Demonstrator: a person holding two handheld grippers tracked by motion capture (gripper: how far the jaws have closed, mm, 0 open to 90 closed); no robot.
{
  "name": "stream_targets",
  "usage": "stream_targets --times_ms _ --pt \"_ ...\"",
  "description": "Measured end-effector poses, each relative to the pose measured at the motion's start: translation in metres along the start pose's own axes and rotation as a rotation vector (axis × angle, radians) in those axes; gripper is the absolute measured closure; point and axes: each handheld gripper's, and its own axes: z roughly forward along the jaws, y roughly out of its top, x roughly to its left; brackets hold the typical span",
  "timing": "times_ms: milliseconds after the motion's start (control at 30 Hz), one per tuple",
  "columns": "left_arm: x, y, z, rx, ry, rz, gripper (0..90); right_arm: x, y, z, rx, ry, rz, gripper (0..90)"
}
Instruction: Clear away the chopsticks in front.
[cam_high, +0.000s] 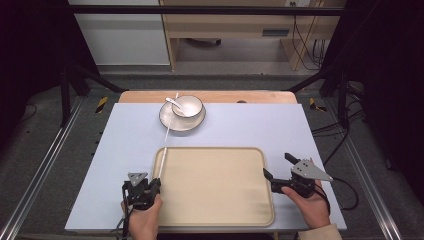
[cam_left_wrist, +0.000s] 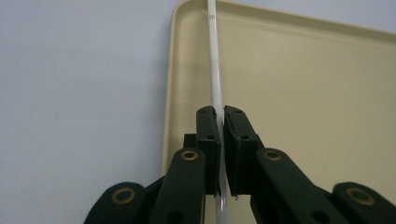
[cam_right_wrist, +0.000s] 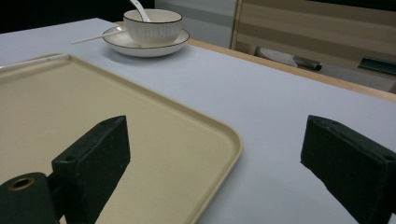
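The left gripper (cam_left_wrist: 220, 154), at the lower left of the high view, is pressed together on a thin white chopstick (cam_left_wrist: 215, 70), which is seen running up along the left rim of a beige tray (cam_left_wrist: 303, 93) at the frame's centre. The right gripper (cam_high: 279, 170), at the lower right, is held spread wide over the tray's right edge, with nothing pinched.

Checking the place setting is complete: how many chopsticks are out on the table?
2. One chopstick is clamped in the left gripper, lying over the tray's left rim. The other chopstick lies farther back, leaning on the plate under the bowl. None seem hidden.
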Motion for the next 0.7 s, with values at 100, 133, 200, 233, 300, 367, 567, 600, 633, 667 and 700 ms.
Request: stream_targets --times_ms 100,133,200,233,300,367,567,600,633,667,700 --pt "0.0016 -0.0018 0.0015 0.006 0.004 -0.003 84.7 -0.0004 -0.0001 0.0007 0.001 0.003 0.000 8.3" --pt "0.0018 -0.0022 0.0018 0.007 0.004 -0.004 84.7 -0.0004 -0.0001 0.0009 0.001 0.004 0.000 8.3" --pt "0.0013 -0.0028 0.0029 0.014 0.006 -0.003 84.6 0.0001 0.0001 0.0013 0.003 0.007 0.002 8.3" --pt "0.0007 -0.0031 0.0035 0.016 0.004 -0.007 84.6 0.0000 0.0001 0.0018 0.002 0.010 -0.002 8.3" --pt "0.0001 -0.0035 0.0044 0.023 0.003 -0.012 84.5 0.0007 0.0000 0.0023 0.008 0.013 -0.003 8.4" --pt "-0.0003 -0.0038 0.0045 0.027 0.004 -0.003 84.4 0.0010 0.0001 0.0028 0.008 0.017 -0.006 8.5" --pt "0.0002 -0.0044 0.0058 0.029 0.002 -0.002 84.1 0.0014 0.0004 0.0039 0.010 0.022 -0.008 8.5" --pt "0.0000 -0.0045 0.0060 0.019 0.005 -0.011 83.7 0.0017 0.0005 0.0040 0.010 0.022 -0.008 8.5" --pt "0.0000 -0.0045 0.0060 0.019 0.005 -0.011 83.8 0.0017 0.0005 0.0040 0.010 0.023 -0.008 8.5" --pt "-0.0002 -0.0044 0.0057 0.018 0.003 -0.011 83.8 0.0017 0.0005 0.0040 0.010 0.023 -0.008 8.5" --pt "-0.0007 -0.0039 0.0055 0.013 0.006 0.000 83.0 0.0015 0.0005 0.0041 0.009 0.023 -0.007 8.5"
